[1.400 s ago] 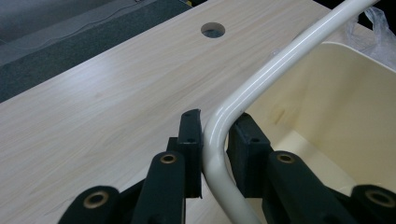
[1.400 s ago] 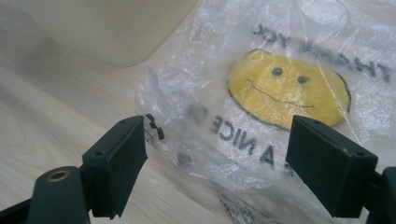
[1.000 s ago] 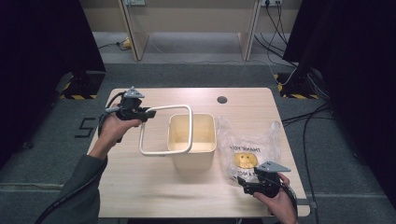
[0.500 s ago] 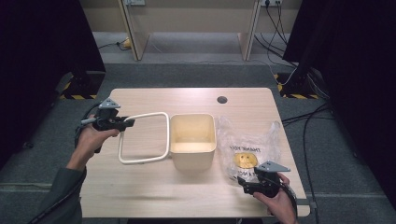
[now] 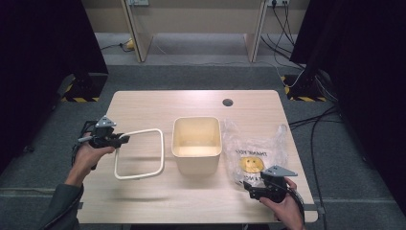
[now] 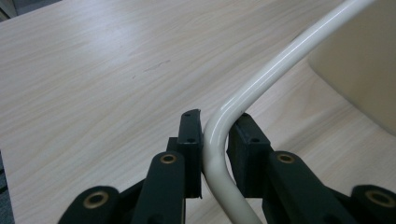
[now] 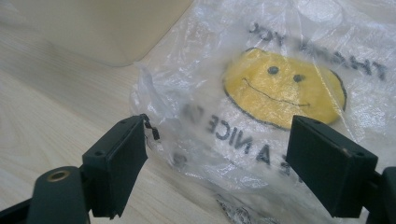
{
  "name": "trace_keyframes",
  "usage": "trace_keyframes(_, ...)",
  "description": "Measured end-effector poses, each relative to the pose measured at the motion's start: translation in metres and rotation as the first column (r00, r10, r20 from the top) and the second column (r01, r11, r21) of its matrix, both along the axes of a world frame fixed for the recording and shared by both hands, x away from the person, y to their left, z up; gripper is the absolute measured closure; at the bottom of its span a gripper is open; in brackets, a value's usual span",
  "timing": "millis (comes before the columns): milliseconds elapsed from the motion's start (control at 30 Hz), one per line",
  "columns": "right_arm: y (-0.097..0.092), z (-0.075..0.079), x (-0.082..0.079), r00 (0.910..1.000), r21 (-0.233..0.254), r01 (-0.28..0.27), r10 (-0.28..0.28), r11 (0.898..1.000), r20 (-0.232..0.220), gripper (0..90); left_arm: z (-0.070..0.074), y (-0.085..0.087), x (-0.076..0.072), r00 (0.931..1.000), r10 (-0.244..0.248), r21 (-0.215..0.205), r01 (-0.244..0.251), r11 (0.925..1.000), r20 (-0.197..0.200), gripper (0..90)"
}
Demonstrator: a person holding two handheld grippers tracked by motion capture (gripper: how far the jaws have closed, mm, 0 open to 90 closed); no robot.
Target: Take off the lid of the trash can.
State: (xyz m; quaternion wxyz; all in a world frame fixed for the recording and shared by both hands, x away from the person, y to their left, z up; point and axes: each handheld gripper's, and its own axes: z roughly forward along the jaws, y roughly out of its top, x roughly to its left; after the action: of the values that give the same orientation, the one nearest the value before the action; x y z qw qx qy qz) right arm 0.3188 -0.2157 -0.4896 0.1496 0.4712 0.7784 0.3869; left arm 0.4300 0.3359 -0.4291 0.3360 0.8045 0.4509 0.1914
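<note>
Here, at the left of the high view, the left gripper (image 5: 119, 139) clamps a corner of the cream ring frame (image 5: 140, 154) just left of the cream bin (image 5: 197, 144) at centre, while the right gripper (image 5: 253, 188), jaws wide apart, sits lower right at the smiley plastic bag (image 5: 256, 155).

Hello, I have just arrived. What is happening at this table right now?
A person is working at a light wooden table with a gripper in each hand. The left gripper is shut on a corner of a cream-coloured rectangular ring frame, holding it to the left of the cream plastic bin. The right gripper is open and points at the clear plastic bag with a yellow smiley face, which lies on the table to the right of the bin.
</note>
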Motion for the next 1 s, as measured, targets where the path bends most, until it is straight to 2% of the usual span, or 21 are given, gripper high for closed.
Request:
trace_keyframes(167, 0.0, 0.0, 0.0, 1.0, 0.0, 0.0, 0.0, 1.0, -0.001, 19.9, -0.014, 0.001, 0.002, 0.9999, 0.008, 0.002, -0.008, 1.0, -0.007, 75.1)
trace_keyframes(267, 0.0, 0.0, 0.0, 1.0, -0.001, -0.005, 0.005, 1.0, 0.0, 19.9, -0.02, 0.0, 0.004, 0.9999, 0.009, 0.037, -0.009, 0.9993, -0.004, 75.0)
trace_keyframes(400, 0.0, -0.001, 0.0, 1.0, -0.002, -0.004, 0.004, 1.0, -0.004, 19.9, -0.026, 0.0, 0.007, 0.9998, 0.015, 0.058, -0.014, 0.9982, -0.016, 74.9)
trace_keyframes(700, 0.0, -0.001, 0.0, 1.0, 0.001, -0.002, 0.002, 1.0, -0.005, 19.9, -0.046, 0.005, 0.012, 0.9984, 0.033, 0.068, -0.029, 0.9972, -0.047, 74.9)
trace_keyframes(1000, 0.0, -0.001, 0.001, 1.0, -0.003, -0.005, 0.005, 1.0, -0.007, 19.9, -0.058, 0.01, 0.014, 0.9971, 0.045, 0.104, -0.039, 0.9938, -0.061, 74.6)
